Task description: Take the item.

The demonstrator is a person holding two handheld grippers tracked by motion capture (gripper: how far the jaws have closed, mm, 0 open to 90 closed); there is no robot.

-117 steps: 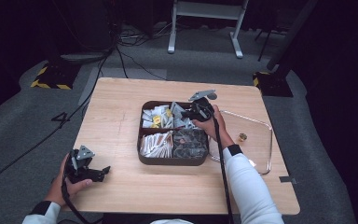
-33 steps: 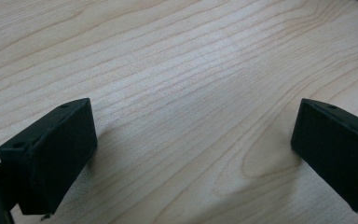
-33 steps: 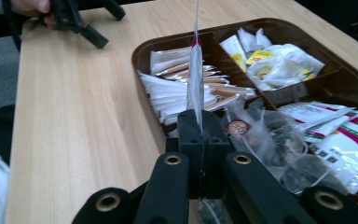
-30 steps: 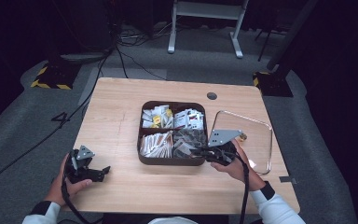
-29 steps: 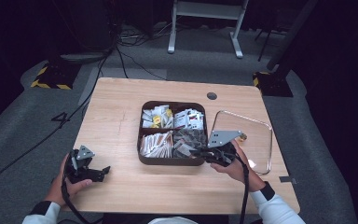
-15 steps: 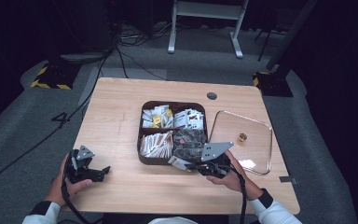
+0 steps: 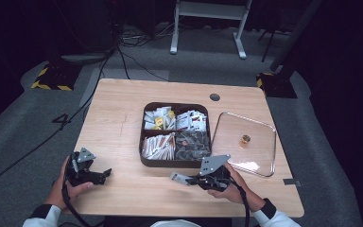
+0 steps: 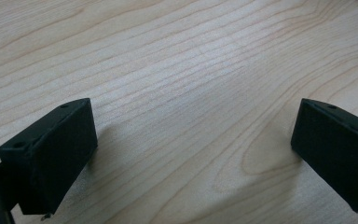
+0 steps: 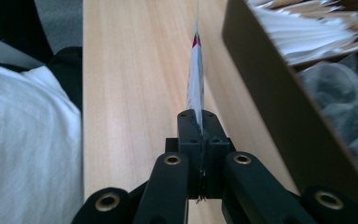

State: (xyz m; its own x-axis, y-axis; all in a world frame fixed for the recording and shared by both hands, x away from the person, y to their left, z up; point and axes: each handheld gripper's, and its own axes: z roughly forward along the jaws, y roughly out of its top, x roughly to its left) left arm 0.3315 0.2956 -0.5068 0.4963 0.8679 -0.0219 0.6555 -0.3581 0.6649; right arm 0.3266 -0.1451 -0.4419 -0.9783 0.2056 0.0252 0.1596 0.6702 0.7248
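Since a second ago the right claw (image 7: 189, 180) has drawn back from the near right compartment of the dark tray (image 7: 144, 142) and come down toward the front of the tabletop (image 7: 123, 99), bringing a flat packet (image 7: 179, 178) with it; the left claw (image 7: 105, 173) has kept its place near the front left corner. Seen from the right gripper view, the jaws are pressed together on the packet (image 9: 196, 79), which stands edge-on between them and reaches forward over the wood, with the tray's brown wall (image 9: 279, 102) just beside it. In the high view the packet sticks out to the left of the right claw, low over the tabletop and just in front of the tray; whether it already touches the wood cannot be told. The left claw stands wide apart with nothing between its jaws, resting over bare wood. Beside the tray on the right lies its clear lid (image 7: 246, 142), knob up. By the look of it, the step in hand is setting out a packet taken from the tray. The next move likely calls for lowering the packet flat onto the free wood in front of the tray, opening the jaws, then lifting clear without dragging it along.
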